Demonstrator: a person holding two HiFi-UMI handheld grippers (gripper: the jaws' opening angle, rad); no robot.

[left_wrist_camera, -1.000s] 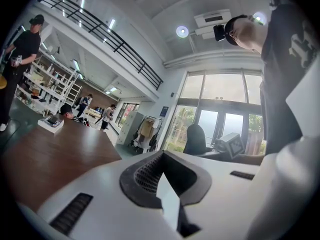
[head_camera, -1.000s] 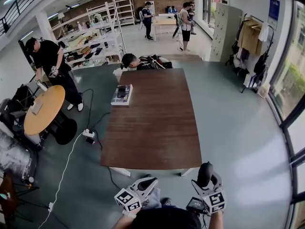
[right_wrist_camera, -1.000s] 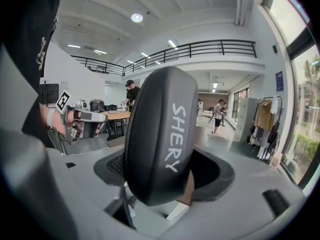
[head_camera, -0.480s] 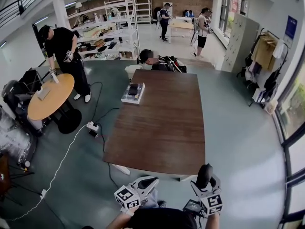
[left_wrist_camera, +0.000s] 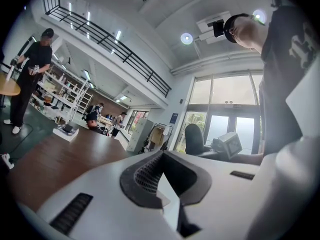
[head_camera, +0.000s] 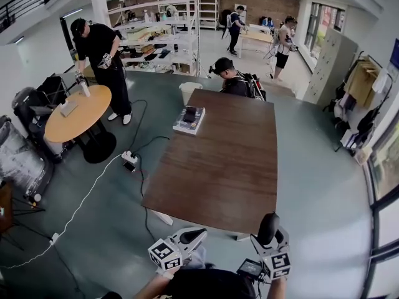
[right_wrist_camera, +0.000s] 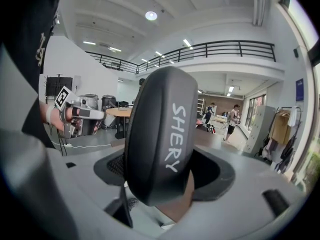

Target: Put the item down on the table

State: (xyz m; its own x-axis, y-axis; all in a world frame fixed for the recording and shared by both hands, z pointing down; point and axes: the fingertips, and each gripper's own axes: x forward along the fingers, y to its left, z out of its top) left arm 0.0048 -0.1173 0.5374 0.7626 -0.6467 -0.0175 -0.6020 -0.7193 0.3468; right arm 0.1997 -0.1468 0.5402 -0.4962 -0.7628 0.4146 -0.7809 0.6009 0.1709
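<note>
A dark oblong case (right_wrist_camera: pixel 160 134) printed "SHERY" stands upright between the jaws of my right gripper (right_wrist_camera: pixel 165 184), which is shut on it. In the head view that gripper (head_camera: pixel 269 228) holds the case (head_camera: pixel 268 222) just off the near edge of the long brown table (head_camera: pixel 218 161). My left gripper (head_camera: pixel 190 235) hovers beside it at the same edge. Its jaws are together with nothing between them, as the left gripper view (left_wrist_camera: pixel 165 176) shows.
A white tray (head_camera: pixel 189 119) with dark items lies on the table's far left side. A person (head_camera: pixel 234 80) sits at the far end. A round wooden table (head_camera: pixel 78 112) and a power strip (head_camera: pixel 129 159) with cables are on the left.
The head view has swung, so the table and room sit further right and lower in the picture. Both grippers keep their places near the table's near edge, the case still held.
</note>
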